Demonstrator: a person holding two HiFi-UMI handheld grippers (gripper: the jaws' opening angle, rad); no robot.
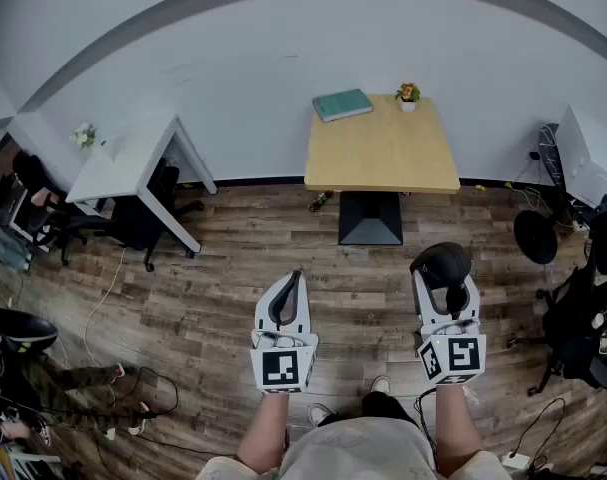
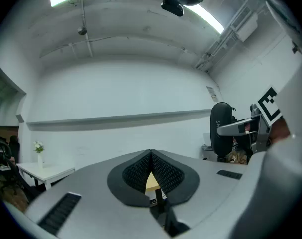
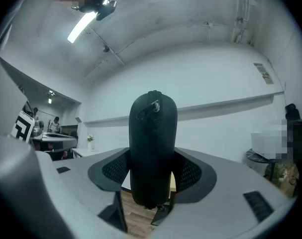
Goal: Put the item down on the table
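Note:
My right gripper is shut on a black oval zip case, held upright between its pads above the wooden floor. In the right gripper view the black case fills the gap between the pads and stands well above them. My left gripper hangs beside it on the left, shut and with nothing in it; in the left gripper view its tips meet. A light wooden table stands ahead against the wall, a good way beyond both grippers.
On the far edge of the table lie a green book and a small potted plant. A white desk with a black chair stands at the left. More chairs and a fan crowd the right side.

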